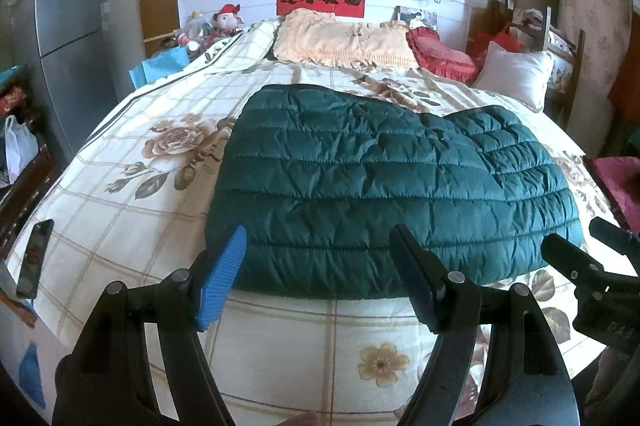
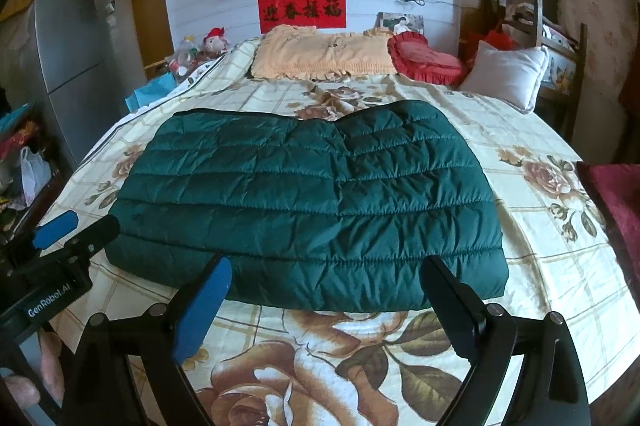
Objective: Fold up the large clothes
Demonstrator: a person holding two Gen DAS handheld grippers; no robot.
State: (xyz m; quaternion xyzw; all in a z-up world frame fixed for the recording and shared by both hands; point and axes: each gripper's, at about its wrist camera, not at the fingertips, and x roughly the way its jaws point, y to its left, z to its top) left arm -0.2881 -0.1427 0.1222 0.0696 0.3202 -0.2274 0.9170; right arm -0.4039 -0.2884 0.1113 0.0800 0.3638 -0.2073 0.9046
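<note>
A dark green quilted down jacket (image 1: 380, 186) (image 2: 312, 194) lies folded into a flat, wide rectangle in the middle of the bed. My left gripper (image 1: 320, 232) hovers over the left part of its near hem, jaws wide apart, pads pressing on nothing. My right gripper (image 2: 327, 262) stands open above the middle of the near hem, also holding nothing. Each gripper shows in the other's view: the right gripper (image 1: 592, 266) at the right edge, the left gripper (image 2: 76, 230) at the jacket's near left corner.
The floral checked bedspread (image 1: 132, 210) (image 2: 540, 266) covers the bed. A peach pillow (image 2: 320, 60), red cushion (image 2: 428, 62) and white pillow (image 2: 508, 74) lie at the head. A phone (image 1: 34, 258) rests at the left edge, a dark red cloth (image 2: 616, 202) at the right. A grey fridge (image 1: 68, 38) stands left.
</note>
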